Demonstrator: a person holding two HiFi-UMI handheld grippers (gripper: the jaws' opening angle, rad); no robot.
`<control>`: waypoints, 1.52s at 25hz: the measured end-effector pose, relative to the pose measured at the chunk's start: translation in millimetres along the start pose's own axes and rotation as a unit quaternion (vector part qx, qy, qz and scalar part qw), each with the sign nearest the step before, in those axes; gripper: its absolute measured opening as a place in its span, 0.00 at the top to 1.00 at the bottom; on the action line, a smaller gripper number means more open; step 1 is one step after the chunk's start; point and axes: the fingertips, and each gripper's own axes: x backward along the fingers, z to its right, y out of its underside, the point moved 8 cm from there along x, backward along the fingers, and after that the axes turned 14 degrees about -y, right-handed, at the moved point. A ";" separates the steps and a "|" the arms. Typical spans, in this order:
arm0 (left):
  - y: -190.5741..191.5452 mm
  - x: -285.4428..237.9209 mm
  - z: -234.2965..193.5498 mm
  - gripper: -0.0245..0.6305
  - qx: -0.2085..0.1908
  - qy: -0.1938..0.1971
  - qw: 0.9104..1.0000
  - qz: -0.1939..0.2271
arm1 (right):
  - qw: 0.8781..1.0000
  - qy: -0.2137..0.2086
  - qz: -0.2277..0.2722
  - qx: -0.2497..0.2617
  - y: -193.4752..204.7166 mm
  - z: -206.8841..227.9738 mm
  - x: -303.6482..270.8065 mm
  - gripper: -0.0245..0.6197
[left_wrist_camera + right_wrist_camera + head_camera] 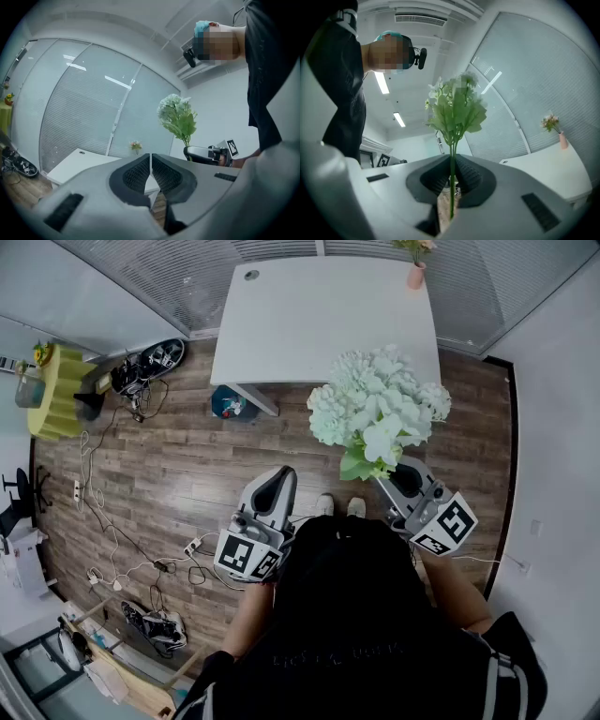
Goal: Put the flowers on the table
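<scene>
A bunch of pale green-white flowers [377,409] stands upright above my right gripper [405,474], which is shut on its thin green stem [452,185]. In the right gripper view the blooms [454,105] rise straight up between the jaws. The white table [309,324] lies ahead across the wooden floor, some way beyond both grippers. My left gripper [272,486] is shut with nothing in it, held to the left of the flowers; in its own view the jaws [150,169] meet, and the flowers [177,117] show off to the right.
A small pink vase [415,276] with flowers stands at the table's far right edge. A blue bin [228,403] sits under the table's near left corner. Cables and gear [145,367] lie on the floor at left, beside a yellow stand [58,390].
</scene>
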 end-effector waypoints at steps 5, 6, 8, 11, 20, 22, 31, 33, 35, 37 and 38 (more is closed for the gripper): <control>8.1 -5.2 -4.3 0.92 -0.002 0.013 1.000 -0.007 | 1.000 0.002 0.015 0.002 4.7 -1.2 -3.2 0.89; 7.2 -7.0 -5.1 0.92 -0.004 0.015 1.000 -0.007 | 1.000 0.001 0.017 0.003 3.2 -1.7 -3.9 0.89; 1.3 -11.6 -6.4 0.92 -0.005 0.015 1.000 -0.003 | 1.000 -0.004 0.019 0.009 -3.7 -3.2 -5.1 0.89; 1.1 -17.2 -10.6 0.92 -0.001 0.014 1.000 0.001 | 1.000 -0.007 0.019 0.016 -4.0 -1.6 -4.3 0.89; -2.5 -4.0 4.0 0.92 -0.006 0.012 1.000 0.012 | 0.999 -0.006 0.033 0.016 -6.6 -4.7 16.5 0.89; -3.9 -3.1 14.7 0.92 -0.005 0.013 1.000 0.011 | 0.999 -0.001 0.028 0.014 -12.1 -6.4 26.4 0.89; 1.6 -64.2 10.1 0.92 -0.004 0.014 1.000 0.021 | 1.000 0.003 0.020 0.009 -16.1 53.9 28.7 0.89; 1.9 -77.8 -1.3 0.92 -0.001 0.014 1.000 0.023 | 1.000 0.004 0.015 0.004 -13.5 68.7 20.2 0.89; 1.1 -82.2 -7.0 0.92 0.002 0.014 1.000 0.026 | 1.000 0.006 0.011 0.003 -12.3 73.4 16.3 0.89; -1.9 -96.5 -20.3 0.92 0.006 0.013 1.000 0.028 | 1.000 0.007 0.008 0.005 -14.9 88.1 4.6 0.89; -2.4 -101.9 -24.2 0.92 0.007 0.013 0.999 0.028 | 1.000 0.009 0.007 0.007 -16.3 93.1 1.0 0.89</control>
